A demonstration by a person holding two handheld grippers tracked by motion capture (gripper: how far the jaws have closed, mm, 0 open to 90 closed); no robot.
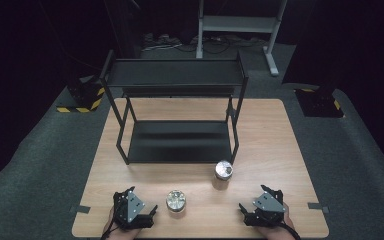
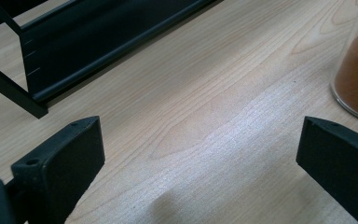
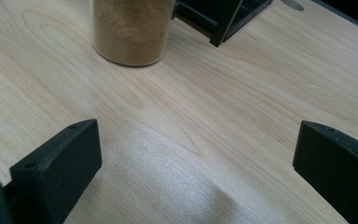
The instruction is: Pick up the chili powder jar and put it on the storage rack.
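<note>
Two jars stand on the table [image 1: 280,150] in front of the black rack [image 1: 175,115]: the near jar [image 1: 176,201] just beside the left gripper [image 1: 147,212], the far jar [image 1: 223,174] by the rack's front right leg. Both grippers — left and right [image 1: 245,212] — rest wide open, nothing held. No pick-up is judged begun; next, a jar must be straddled and clamped.
</note>
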